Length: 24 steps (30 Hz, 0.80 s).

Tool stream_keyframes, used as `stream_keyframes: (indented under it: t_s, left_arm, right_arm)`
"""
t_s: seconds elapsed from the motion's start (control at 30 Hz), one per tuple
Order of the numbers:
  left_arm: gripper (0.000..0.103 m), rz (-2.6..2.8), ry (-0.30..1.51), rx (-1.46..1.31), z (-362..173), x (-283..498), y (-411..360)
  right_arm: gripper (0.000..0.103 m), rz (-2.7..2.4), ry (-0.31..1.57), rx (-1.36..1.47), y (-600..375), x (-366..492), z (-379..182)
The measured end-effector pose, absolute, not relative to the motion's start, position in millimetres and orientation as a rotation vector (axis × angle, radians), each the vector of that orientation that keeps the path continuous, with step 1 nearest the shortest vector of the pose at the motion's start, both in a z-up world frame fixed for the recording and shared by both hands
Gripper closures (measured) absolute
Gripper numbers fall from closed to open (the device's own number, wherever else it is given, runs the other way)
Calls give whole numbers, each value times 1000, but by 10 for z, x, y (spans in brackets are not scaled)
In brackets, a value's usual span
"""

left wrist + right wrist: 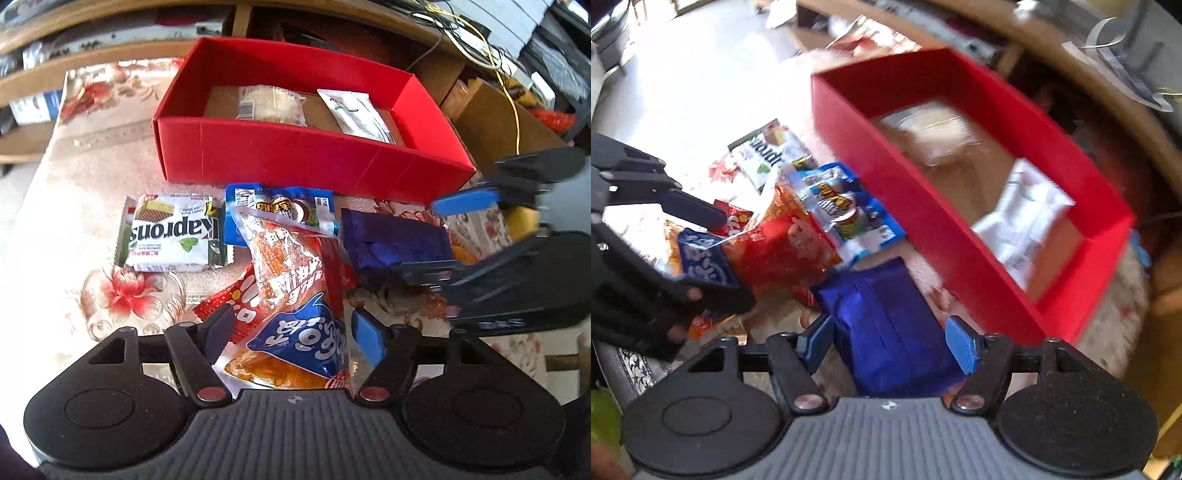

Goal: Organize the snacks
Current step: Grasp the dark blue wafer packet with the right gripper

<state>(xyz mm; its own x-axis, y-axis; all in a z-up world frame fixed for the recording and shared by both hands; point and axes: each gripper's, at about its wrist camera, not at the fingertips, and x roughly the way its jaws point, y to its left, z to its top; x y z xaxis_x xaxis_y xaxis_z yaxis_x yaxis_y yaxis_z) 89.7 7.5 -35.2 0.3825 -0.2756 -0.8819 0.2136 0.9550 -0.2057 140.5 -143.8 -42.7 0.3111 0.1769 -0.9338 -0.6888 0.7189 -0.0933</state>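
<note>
Snacks lie in two groups: some inside a red box (295, 155), the rest loose on the surface (74, 206) in front of it. That box is a shallow rectangular cardboard tray with smooth red walls and a plain brown floor; it holds a clear-wrapped pale pastry (271, 103) and a flat white sachet (356, 114), side by side. The surface wears a pale cloth printed with red flowers. Largest of the loose packs is a crinkly orange-and-blue bag (295, 314) of glossy clear film, leaning over a blue pouch (280, 210) and a red packet with white dots (236, 306). Left of them sits a square white wafer pack (173, 236) with serrated ends. A dark blue foil packet (886, 332), creased and shiny, lies nearest the box.

The left gripper (293, 332) has its jaws spread around the orange-and-blue bag, pads clear of it. The right gripper (890, 343) straddles the blue foil packet with jaws apart, not pressing.
</note>
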Motion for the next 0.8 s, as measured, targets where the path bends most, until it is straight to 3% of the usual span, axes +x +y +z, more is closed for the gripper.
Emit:
stream_keyframes:
  t_s: [0.23,0.3,0.5,0.8]
  left_arm:
    - [17,-332,1134,-62,-325,940,104]
    - [16,-336,1126,-44,-310,949,84]
    - [14,-366,1114,27,-302,912,-81]
    - [18,-284,1135,201,-533,1017,-368]
  right_arm:
    - [36,597,1110,-541,-1405,1375,-655]
    - [53,553,1122,-487,-1472,1319,-627]
    - [75,500,1123,-254,-1754,1090,-450]
    - [81,465,1124,-128,-1838,828,-427]
